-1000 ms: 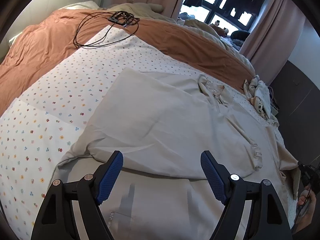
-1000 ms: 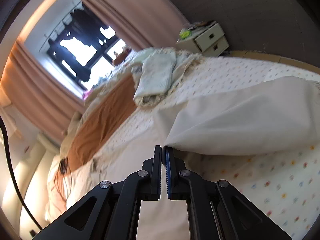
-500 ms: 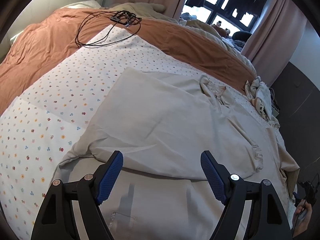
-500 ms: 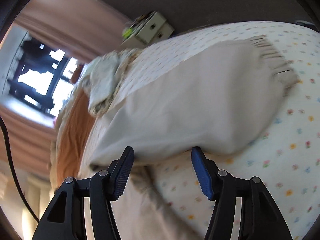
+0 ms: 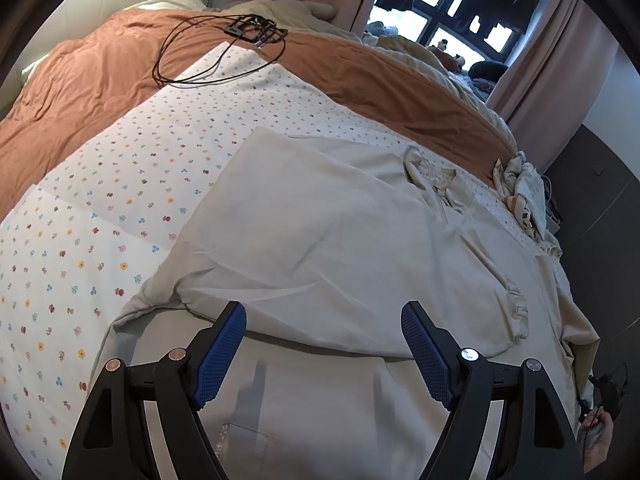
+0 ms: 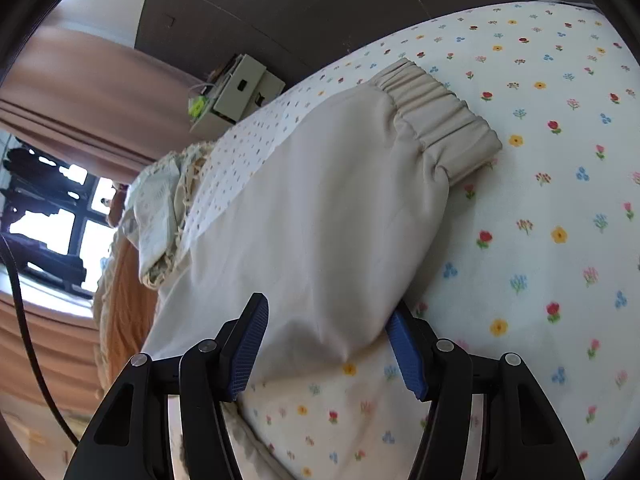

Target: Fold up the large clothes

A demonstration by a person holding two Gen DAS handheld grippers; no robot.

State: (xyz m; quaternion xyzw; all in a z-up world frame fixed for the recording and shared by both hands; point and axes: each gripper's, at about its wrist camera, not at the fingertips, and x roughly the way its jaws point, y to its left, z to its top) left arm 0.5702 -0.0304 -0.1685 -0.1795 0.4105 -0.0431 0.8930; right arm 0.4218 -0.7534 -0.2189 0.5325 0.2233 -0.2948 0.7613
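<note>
A large beige jacket (image 5: 320, 240) lies spread on the flowered bedsheet (image 5: 120, 184), one sleeve folded across its body. My left gripper (image 5: 324, 344) is open and empty, hovering over the jacket's lower part. In the right wrist view the other beige sleeve (image 6: 320, 208) with its elastic cuff (image 6: 440, 120) lies stretched out on the sheet (image 6: 540, 240). My right gripper (image 6: 328, 344) is open, its blue pads on either side of the sleeve's near end, holding nothing.
An orange-brown duvet (image 5: 100, 68) with a black cable (image 5: 224, 40) covers the far side of the bed. A pile of pale clothes (image 5: 524, 192) sits at the bed's right edge, also in the right wrist view (image 6: 160, 208). A white drawer unit (image 6: 240, 88) stands by the dark wall.
My right gripper was shut on the sleeve one second ago; it has opened and let go, and the sleeve now lies flat on the sheet. The left gripper has barely moved.
</note>
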